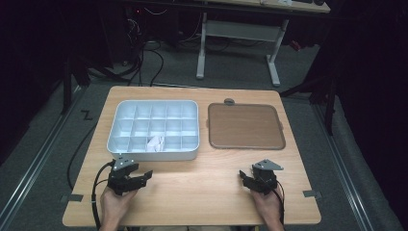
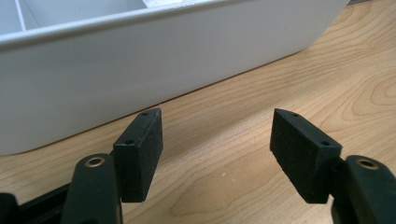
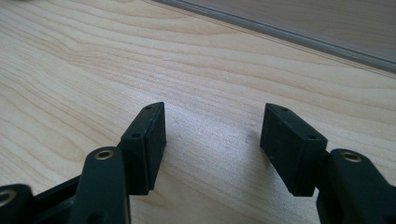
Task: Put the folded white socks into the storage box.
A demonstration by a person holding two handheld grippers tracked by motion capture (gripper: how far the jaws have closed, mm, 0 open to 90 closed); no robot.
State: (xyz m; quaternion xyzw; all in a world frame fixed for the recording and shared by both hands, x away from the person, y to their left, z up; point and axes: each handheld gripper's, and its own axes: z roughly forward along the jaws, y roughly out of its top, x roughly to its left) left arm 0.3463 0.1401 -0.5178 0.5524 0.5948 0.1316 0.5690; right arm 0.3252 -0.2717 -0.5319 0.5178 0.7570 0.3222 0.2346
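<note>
Organizer (image 1: 153, 130) sits at 11 o'clock on the table (image 1: 202, 187), lid (image 1: 245, 126) just beside it at its 3 o'clock. Likely light, stiff plastic, smooth walls, probably slippery; the rim looks like the best hold. White scrap (image 1: 156, 143) in a near-row compartment.

Left gripper (image 1: 144, 177): jaws wide, empty, near the organizer wall (image 2: 154, 60), apart from it. Right gripper (image 1: 246, 179): jaws wide, empty, over bare wood, lid edge (image 3: 299, 35) ahead.

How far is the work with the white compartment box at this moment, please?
Already done, it seems: the lid lies flat beside the white compartment box, and a white crumpled item sits in one front compartment. In hand: nothing; the left gripper and the right gripper are open and empty. Left: any further handling.
</note>
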